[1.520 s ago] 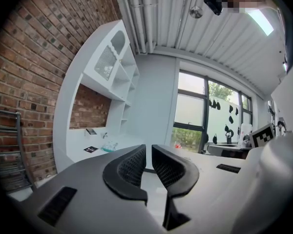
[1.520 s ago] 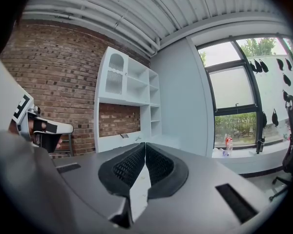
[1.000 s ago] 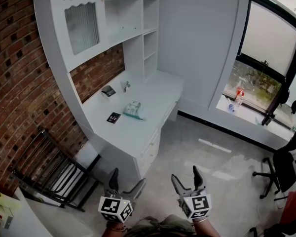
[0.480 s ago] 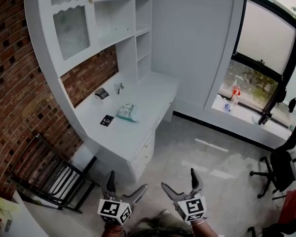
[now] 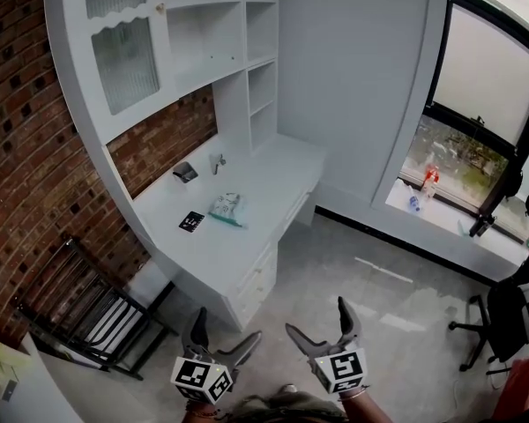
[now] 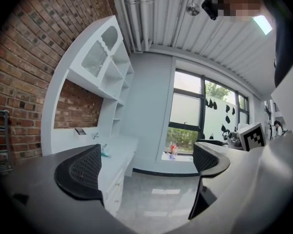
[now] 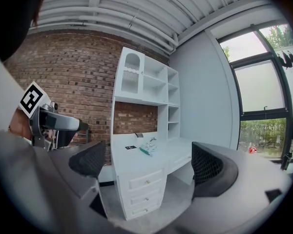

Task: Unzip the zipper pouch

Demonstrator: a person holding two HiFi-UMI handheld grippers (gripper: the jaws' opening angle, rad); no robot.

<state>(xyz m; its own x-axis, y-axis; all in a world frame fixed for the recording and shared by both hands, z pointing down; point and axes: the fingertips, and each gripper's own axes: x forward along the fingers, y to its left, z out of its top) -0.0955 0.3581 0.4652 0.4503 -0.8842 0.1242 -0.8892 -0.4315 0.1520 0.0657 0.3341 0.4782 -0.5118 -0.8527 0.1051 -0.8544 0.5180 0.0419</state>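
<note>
Zipper pouch [image 5: 227,208] lies well out of reach on the white desk [image 5: 278,170], a pale, teal-edged packet near the middle of the top. Nothing of the task looks done: neither gripper touches it, and whether its zip is closed cannot be told from here (the slider is too small to make out). Everything appears to remain: walk up, pin the pouch with one gripper, find the pull and draw it along. At the left is a brick wall [image 5: 26,148], a black metal folding frame [image 5: 88,315] leans low beside the desk's end, and a hutch of open shelves [image 5: 220,33] rises over the top. On the desk, a black marker card [image 5: 192,222] sits just left of the pouch, with a small dark object [image 5: 185,171] and a small metal piece [image 5: 218,159] farther back by the brick; none covers the pouch. To the right are a large window [image 5: 476,122] and a black office chair [image 5: 502,311]. Low in the head view, the left gripper [image 5: 227,324] has just been opening and its jaws stand wide with nothing between them. The right gripper [image 5: 317,317], likewise just opened, gapes as wide and is empty. The way to the desk looks unobstructed, so distance alone stands in the way.
</note>
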